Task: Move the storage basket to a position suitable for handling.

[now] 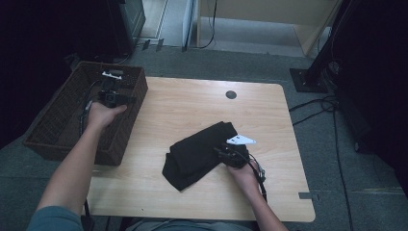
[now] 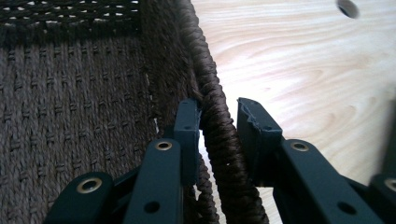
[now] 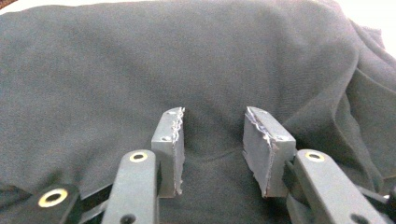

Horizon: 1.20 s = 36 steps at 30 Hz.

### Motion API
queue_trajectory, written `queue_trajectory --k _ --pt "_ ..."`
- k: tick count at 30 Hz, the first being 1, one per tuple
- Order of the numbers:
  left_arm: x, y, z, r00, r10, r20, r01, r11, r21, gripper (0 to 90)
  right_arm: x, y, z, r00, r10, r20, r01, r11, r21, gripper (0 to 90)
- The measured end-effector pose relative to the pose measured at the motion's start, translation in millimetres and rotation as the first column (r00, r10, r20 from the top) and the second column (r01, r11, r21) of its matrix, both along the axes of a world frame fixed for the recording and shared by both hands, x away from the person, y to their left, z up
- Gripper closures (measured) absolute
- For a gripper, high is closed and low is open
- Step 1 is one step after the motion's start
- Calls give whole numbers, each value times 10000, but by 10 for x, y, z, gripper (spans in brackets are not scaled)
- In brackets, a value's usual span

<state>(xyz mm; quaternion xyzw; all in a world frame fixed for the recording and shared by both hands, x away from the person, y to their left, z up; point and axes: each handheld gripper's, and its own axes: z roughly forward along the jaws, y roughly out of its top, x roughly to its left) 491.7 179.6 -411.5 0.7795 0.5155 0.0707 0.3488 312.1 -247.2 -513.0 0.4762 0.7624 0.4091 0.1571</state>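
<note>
Basket (image 1: 126,126) sitting at table's (image 1: 192,110) left edge; left gripper (image 2: 217,135) jaws straddling its rim, one pad touching. Right gripper (image 3: 212,144) jaws gaping, empty, over cloth (image 1: 199,151). Off-centre pinch risks slipping, tipping basket.

From above the desk's (image 1: 192,110) near edge we look forward and down. Our left claw (image 2: 218,135) camera sits close over the basket (image 2: 217,116) rim at the desk's left; our right one hugs the cloth (image 3: 187,60) mid-desk.
</note>
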Motion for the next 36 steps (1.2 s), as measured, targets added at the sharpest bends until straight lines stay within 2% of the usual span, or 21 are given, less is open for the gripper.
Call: queue_trajectory --k 3,8,13,23,36 --pt "0 -190 0 9983 -591 26 590 9982 69 724 1 3 -1 10000 2 10 -2 10000 -4 586" --pt "-24 -545 17 9887 -1497 -65 1498 9885 229 742 1 3 -1 10000 4 6 -4 10000 -4 586" --pt "-128 -784 12 9709 -2383 -220 2384 9712 18 747 -4 6 0 10000 -12 21 12 10000 -24 585" --pt "-356 -986 10 9502 -3092 -392 3088 9510 -166 756 -8 12 -2 10000 -16 12 16 10000 -30 585" --pt "-404 -1040 13 9493 -3114 -432 3110 9503 -163 755 -7 10 -4 10000 12 28 -12 10000 -41 585"
